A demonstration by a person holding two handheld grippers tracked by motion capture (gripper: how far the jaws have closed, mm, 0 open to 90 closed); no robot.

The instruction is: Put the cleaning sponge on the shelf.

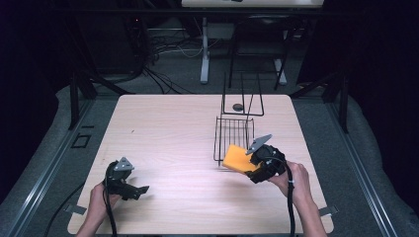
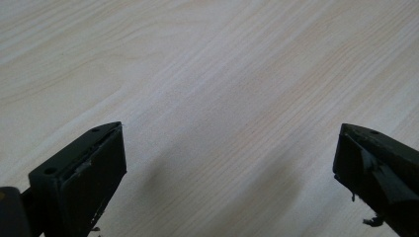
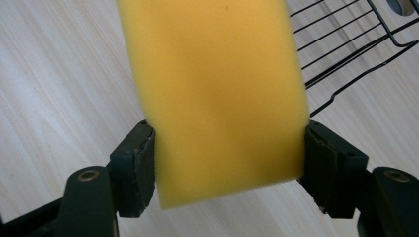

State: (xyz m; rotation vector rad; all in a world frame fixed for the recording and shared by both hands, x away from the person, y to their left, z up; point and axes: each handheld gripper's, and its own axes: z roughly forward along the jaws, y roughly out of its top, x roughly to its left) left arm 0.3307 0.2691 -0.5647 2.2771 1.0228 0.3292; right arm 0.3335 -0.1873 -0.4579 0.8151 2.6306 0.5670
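My right gripper (image 1: pixel 249 163) clamps the yellow sponge (image 1: pixel 236 159) between both pads, held above the table (image 1: pixel 168 138) at the wire rack's (image 1: pixel 232 134) near edge. My left gripper (image 1: pixel 141 190) rests wide open, far left.

Bench (image 1: pixel 168 143): light wood-grain top, rounded corners, pale streaks running across it. It sits on grey floor (image 1: pixel 39 163).

On it, right of centre toward the far edge: black wire rack (image 1: pixel 233 136). Its flat grid part lies on the wood, its upright frame rises at the far end. Small dark round disc (image 1: pixel 237 106) lies on the bench inside that frame's base; can't tell what it is.

My left view is bare wood grain (image 2: pixel 222 74) with soft shadows. My right view catches the rack's grid (image 3: pixel 346 44) on the bench at upper right, wood under it.
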